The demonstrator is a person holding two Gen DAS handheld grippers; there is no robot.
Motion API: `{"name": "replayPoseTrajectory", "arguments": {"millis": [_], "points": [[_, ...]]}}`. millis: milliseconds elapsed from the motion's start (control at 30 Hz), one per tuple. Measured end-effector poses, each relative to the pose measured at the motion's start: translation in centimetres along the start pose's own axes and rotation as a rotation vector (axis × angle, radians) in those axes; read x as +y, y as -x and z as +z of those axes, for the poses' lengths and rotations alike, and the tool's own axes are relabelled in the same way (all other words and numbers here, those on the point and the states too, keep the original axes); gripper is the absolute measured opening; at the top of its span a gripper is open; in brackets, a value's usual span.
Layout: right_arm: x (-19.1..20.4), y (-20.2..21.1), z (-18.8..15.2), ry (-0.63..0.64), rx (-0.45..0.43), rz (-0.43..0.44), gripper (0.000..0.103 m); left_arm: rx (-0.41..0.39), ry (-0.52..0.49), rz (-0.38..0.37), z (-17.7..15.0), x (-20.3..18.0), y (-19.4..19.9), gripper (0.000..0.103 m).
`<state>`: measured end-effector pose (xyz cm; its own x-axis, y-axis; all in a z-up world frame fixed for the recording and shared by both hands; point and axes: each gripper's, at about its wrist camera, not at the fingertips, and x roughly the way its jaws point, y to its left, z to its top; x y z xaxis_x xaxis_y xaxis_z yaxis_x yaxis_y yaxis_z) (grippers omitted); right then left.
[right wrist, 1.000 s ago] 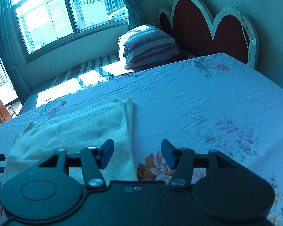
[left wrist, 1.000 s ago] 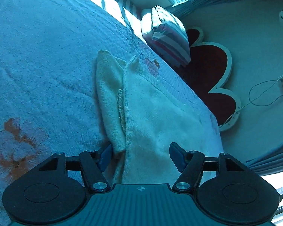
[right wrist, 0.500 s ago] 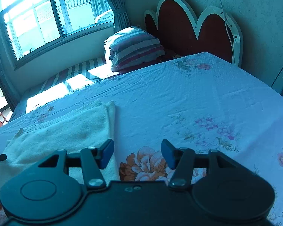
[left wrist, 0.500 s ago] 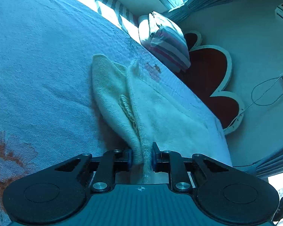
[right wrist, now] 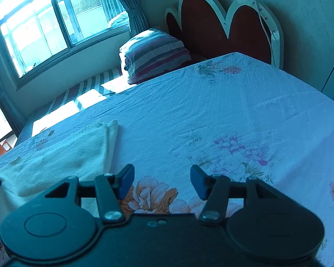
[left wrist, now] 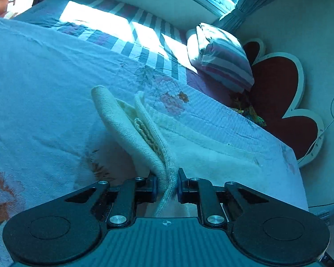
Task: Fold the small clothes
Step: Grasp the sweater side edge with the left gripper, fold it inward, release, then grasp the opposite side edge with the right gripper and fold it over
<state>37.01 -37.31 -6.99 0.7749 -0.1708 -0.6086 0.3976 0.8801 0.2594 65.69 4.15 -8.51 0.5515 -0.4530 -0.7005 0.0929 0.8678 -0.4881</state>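
The left gripper (left wrist: 167, 185) was closest to me. Its 2 black fingers (left wrist: 148, 188) were squeezed tight on the edge of 1 cream cloth (left wrist: 131, 133). The cloth was soft and fuzzy, like a little towel or a small top. The pinched edge stood up off the bed in a fold, with a bumpy knit trim tucked inside it. The rest of the cloth lay flat on the bedspread (left wrist: 44, 93), stretching away to the right.

The right gripper (right wrist: 162, 181) hung just above the bed with its jaws wide apart. It held nothing. Its 2 blue pads (right wrist: 125, 179) sat over a big orange flower (right wrist: 153, 193) printed on the bedspread (right wrist: 211, 106). The cream cloth (right wrist: 62, 162) was just beside it on the left, and the gripper was not touching it.

Further off, the bedspread was pale blue with pink and orange flowers on it. Beyond that lay a striped sheet (left wrist: 122, 29) with bright sun on it.

At the far end of the bed sat 1 striped pillow (right wrist: 155, 55). Behind it stood 1 dark red headboard (right wrist: 220, 26) with a white scalloped rim. 1 big window (right wrist: 42, 22) with dark curtains was in the wall at the back.
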Motion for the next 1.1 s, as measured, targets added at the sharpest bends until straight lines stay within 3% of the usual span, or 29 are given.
{"name": "replayPoseTrajectory", "arguments": {"millis": [133, 233, 333, 433, 467, 500, 533, 567, 633, 700, 800, 867, 967, 1100], "points": [[-3.6, -0.9, 0.6, -0.006, -0.002, 0.032, 0.055, -0.038, -0.122, 0.081, -1.5, -8.2, -0.2, 0.015], [-7.0, -1.6, 1.4, 0.012, 0.022, 0.055, 0.055, -0.028, -0.156, 0.111, -3.2, -14.0, -1.4, 0.015], [-10.7, -1.9, 2.4, 0.011, 0.039, 0.064, 0.055, 0.013, -0.207, 0.127, -6.0, -20.0, -4.2, 0.015], [-14.1, -2.0, 3.2, -0.015, 0.057, 0.065, 0.055, 0.102, -0.269, 0.136, -9.9, -25.1, -7.9, 0.016], [-15.1, -2.0, 3.4, -0.020, 0.063, 0.063, 0.055, 0.119, -0.276, 0.131, -11.2, -26.8, -9.0, 0.024], [-16.0, -1.9, 3.6, -0.023, 0.067, 0.062, 0.055, 0.110, -0.276, 0.099, -12.2, -28.3, -9.4, 0.065], [-16.9, -1.8, 3.9, -0.027, 0.069, 0.063, 0.055, 0.094, -0.295, 0.058, -13.3, -29.8, -9.1, 0.086], [-17.6, -1.6, 4.1, -0.029, 0.068, 0.063, 0.055, 0.069, -0.309, -0.011, -14.2, -31.1, -8.3, 0.094], [-18.7, -1.2, 4.5, -0.036, 0.062, 0.061, 0.056, 0.039, -0.305, -0.133, -15.5, -32.4, -6.4, 0.094], [-19.9, -0.9, 4.6, -0.048, 0.061, 0.064, 0.057, -0.003, -0.332, -0.209, -16.4, -32.2, -3.7, 0.094], [-19.8, -1.0, 4.7, -0.063, 0.086, 0.105, 0.058, -0.075, -0.324, -0.147, -17.5, -28.6, 0.5, 0.094], [-18.2, -1.1, 4.7, -0.066, 0.109, 0.183, 0.057, -0.134, -0.321, 0.003, -18.0, -23.9, 2.9, 0.093], [-13.9, -1.3, 4.1, -0.030, 0.154, 0.321, 0.057, -0.105, -0.248, 0.152, -17.2, -16.4, 3.6, 0.070], [-7.3, -2.9, 2.2, -0.058, 0.273, 0.506, 0.052, -0.081, -0.087, 0.098, -16.5, -9.5, 4.2, 0.069]]}}
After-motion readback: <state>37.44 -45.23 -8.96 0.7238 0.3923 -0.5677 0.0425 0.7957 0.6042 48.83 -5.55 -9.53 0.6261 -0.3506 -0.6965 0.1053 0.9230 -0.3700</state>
